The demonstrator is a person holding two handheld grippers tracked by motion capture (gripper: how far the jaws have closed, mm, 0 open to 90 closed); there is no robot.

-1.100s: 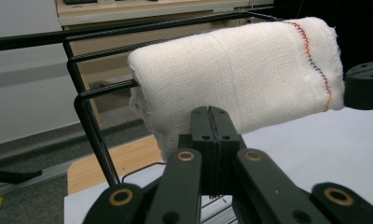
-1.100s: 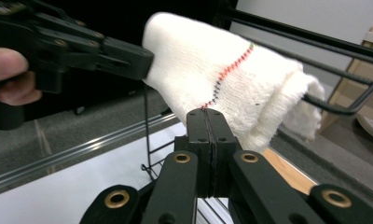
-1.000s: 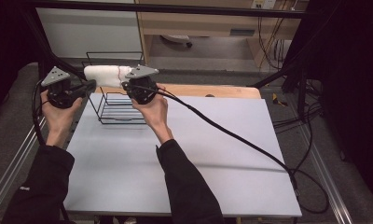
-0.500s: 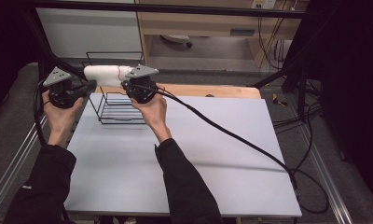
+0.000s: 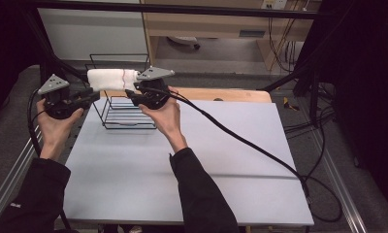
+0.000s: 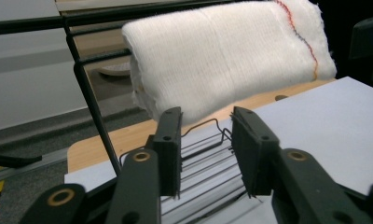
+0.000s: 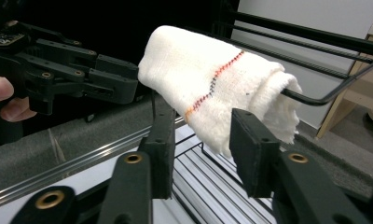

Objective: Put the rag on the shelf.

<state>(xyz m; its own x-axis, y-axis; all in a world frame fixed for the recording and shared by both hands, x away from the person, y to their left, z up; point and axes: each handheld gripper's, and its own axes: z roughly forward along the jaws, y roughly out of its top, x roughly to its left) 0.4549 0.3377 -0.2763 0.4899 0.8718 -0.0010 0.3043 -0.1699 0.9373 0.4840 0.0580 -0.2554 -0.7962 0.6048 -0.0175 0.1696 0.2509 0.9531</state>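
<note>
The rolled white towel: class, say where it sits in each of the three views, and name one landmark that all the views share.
High view: the rolled white towel lies upper left, along the top of the black wire rack.
Left gripper view: the towel is at upper centre, above the jaws.
Right gripper view: the towel is at centre, draped on the rack's top wire.
Shared landmark: the towel's stitched coloured stripe.

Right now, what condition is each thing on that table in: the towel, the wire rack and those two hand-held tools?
Towel: rolled up, lying across the rack's top rail.
Wire rack: upright on the table, bottom shelf bare.
Left gripper: fingers just opened, off the towel, nothing between them.
Right gripper: fingers just opened, off the towel, nothing gripped.
Table: flat, white top.
</note>
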